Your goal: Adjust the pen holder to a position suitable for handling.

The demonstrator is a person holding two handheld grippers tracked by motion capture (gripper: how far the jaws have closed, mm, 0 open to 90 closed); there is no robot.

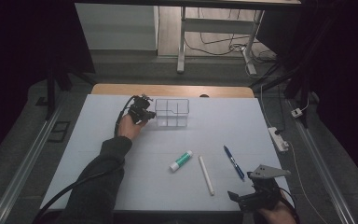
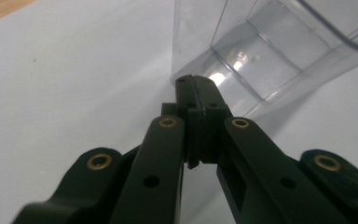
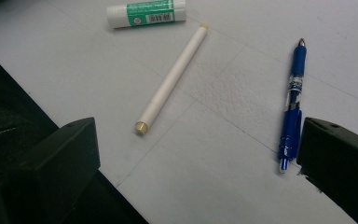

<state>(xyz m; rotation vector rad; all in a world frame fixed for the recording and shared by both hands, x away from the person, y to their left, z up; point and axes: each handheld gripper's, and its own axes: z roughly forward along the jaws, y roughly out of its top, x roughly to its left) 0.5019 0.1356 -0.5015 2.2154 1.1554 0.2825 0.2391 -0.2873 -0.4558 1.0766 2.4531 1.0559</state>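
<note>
Left gripper (image 1: 142, 112): jaws together, tips touching the wall of the clear divided organiser (image 1: 172, 113) at table rear, nothing clamped. Right gripper (image 1: 254, 196): jaws wide apart, near front edge, just beside blue pen (image 1: 233, 162).

Risk, est.: light organiser slides or tips if pushed; white stick (image 1: 206, 175) and glue stick (image 1: 181, 160) can roll.

Surface: white mat (image 1: 98, 135) over wood table. Room dim; cables on floor.
</note>
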